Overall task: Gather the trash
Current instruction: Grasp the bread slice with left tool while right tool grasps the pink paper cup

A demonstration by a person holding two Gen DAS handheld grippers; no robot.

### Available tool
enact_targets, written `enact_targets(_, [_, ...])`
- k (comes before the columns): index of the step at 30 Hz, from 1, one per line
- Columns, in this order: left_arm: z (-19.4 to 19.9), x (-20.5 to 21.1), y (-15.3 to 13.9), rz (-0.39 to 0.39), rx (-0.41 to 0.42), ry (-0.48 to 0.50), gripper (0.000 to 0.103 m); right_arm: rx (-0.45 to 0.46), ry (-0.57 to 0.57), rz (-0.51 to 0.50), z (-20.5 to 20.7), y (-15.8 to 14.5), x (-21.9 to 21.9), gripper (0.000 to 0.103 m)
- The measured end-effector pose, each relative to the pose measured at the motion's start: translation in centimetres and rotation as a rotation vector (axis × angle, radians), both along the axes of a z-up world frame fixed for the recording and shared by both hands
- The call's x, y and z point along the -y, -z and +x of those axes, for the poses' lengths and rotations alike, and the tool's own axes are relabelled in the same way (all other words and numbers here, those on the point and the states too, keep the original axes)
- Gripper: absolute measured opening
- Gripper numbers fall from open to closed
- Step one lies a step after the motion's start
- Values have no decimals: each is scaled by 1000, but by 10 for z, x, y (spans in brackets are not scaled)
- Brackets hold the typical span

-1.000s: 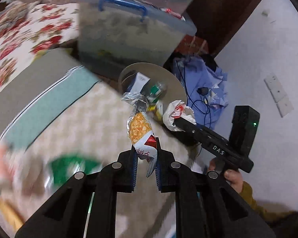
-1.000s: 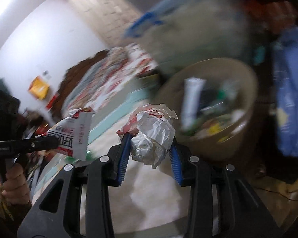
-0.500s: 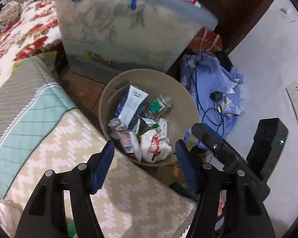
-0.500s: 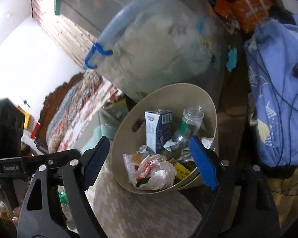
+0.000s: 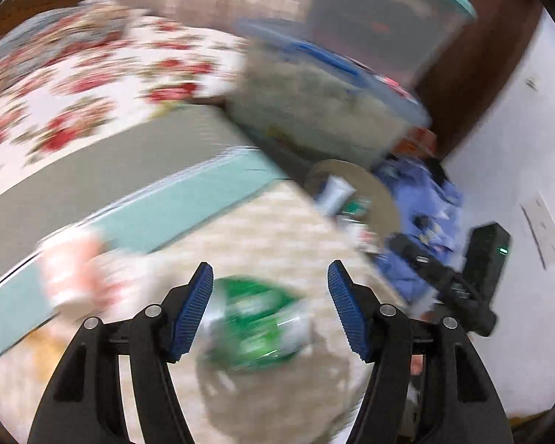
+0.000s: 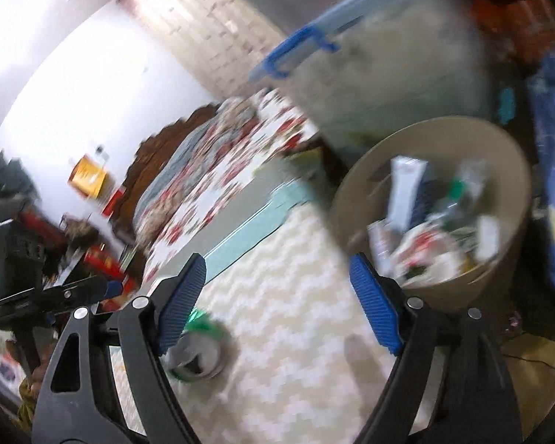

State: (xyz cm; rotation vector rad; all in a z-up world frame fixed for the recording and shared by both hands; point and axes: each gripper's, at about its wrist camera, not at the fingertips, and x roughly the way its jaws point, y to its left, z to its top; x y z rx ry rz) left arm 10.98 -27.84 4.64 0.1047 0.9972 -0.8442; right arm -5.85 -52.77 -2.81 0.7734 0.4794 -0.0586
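While both ribbed-padded hand-held grippers (image 5: 270, 305) (image 6: 277, 298) gape empty, round tan bin (image 6: 514, 162) brims; green can (image 5: 257, 323) blurred.

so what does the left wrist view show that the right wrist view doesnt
Only the left wrist view: a blurred pink and white wrapper on the bed, and white wall plates.
Only the right wrist view: an orange packet against the far wall.
Both: open jaws on each gripper, the beige trash bin, the green can, the floral bedspread and the blue-handled storage box.
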Motion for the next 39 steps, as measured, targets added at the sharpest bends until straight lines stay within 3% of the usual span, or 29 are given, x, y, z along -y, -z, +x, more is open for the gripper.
enact_targets(3, [13, -67, 7, 25, 4, -168, 61, 2, -71, -14, 12, -6, -26, 78])
enact_targets(6, [22, -120, 22, 105, 17, -319, 61, 15, -136, -32, 24, -16, -52, 78])
enact_targets(10, [31, -166, 52, 157, -51, -409, 61, 38, -220, -74, 36, -30, -91, 78])
enact_targets(17, [27, -167, 84, 195, -65, -364, 60, 35, -369, -139, 52, -37, -167, 78])
enact_targets(20, [32, -166, 95, 193, -68, -353, 58, 17, -431, -204, 59, -36, -200, 72])
enact_targets(24, [39, -153, 98, 205, -18, -362, 55, 2, -477, -222, 77, -38, -222, 70])
enact_targets(28, [34, -138, 101, 259, 72, -371, 26, -28, -478, -216, 109, -44, -231, 71])
enact_targets(29, [34, -137, 100, 255, 75, -369, 24, -36, -483, -210, 117, -45, -233, 71])
enact_targets(31, [35, -143, 99, 236, 64, -374, 8, -65, -494, -219, 139, -49, -238, 72])
enact_targets(39, [31, -194, 89, 110, -47, -397, 4, -297, -512, -341, 243, -38, -262, 90])
